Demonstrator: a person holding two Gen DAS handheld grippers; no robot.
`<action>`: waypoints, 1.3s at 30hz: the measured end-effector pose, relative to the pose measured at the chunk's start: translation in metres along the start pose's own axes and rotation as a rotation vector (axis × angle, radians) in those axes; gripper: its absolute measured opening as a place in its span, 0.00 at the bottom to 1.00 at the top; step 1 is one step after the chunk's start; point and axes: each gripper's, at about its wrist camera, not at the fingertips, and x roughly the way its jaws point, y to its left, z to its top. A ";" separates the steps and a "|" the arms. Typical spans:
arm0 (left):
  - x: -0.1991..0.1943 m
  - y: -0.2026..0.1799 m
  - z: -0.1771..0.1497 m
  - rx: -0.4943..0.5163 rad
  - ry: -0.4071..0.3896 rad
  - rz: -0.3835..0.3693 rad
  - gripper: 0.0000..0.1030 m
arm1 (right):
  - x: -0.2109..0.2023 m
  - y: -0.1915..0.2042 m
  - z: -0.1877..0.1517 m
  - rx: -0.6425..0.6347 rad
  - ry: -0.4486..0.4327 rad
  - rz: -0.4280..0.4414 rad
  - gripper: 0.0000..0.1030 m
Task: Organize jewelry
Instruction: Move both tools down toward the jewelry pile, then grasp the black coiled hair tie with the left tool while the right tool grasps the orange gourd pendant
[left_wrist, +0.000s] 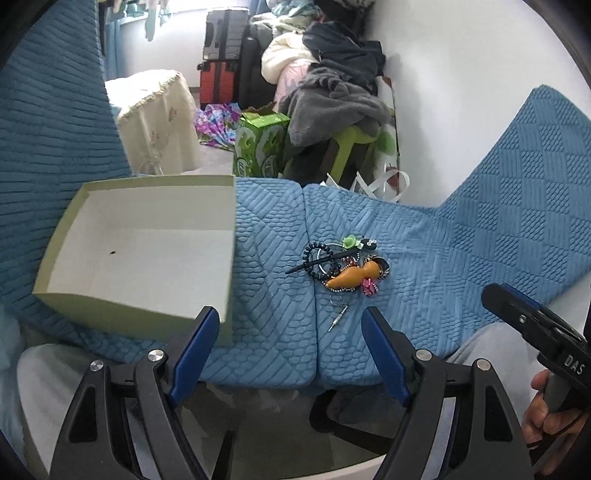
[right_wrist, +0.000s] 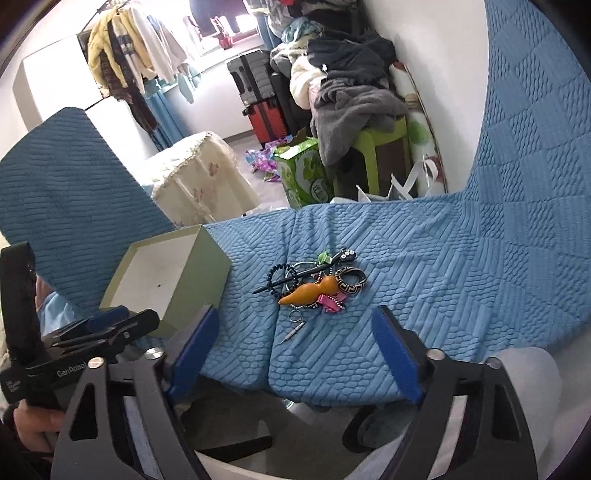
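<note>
A small pile of jewelry lies on the blue quilted sofa seat (left_wrist: 424, 251): an orange gourd pendant (left_wrist: 351, 276), a black hair stick (left_wrist: 317, 260), a black beaded bracelet (left_wrist: 308, 254), a patterned bangle (left_wrist: 382, 267), a pink clip (left_wrist: 369, 287) and a small keyring (left_wrist: 338, 314). The pile also shows in the right wrist view, with the gourd (right_wrist: 308, 291) and bangle (right_wrist: 351, 280). An empty pale green box (left_wrist: 144, 251) sits left of it, open at the top. My left gripper (left_wrist: 290, 321) is open, short of the pile. My right gripper (right_wrist: 297, 321) is open, also short of the pile.
The sofa's backrest (left_wrist: 48, 122) rises at the left and an armrest (right_wrist: 535, 110) at the right. Beyond the seat edge are a green stool with clothes (left_wrist: 343, 110), a green carton (left_wrist: 258, 140) and a cloth-covered box (left_wrist: 155, 122). My knees (right_wrist: 524, 369) are below.
</note>
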 end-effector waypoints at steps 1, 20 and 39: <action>0.005 -0.001 0.000 0.002 0.003 -0.010 0.76 | 0.004 -0.002 0.001 0.004 0.004 -0.003 0.67; 0.119 -0.030 0.030 0.066 0.088 -0.114 0.45 | 0.122 -0.052 0.008 0.101 0.171 0.046 0.49; 0.203 -0.017 0.049 0.020 0.160 -0.057 0.30 | 0.185 -0.077 0.013 0.316 0.276 0.154 0.47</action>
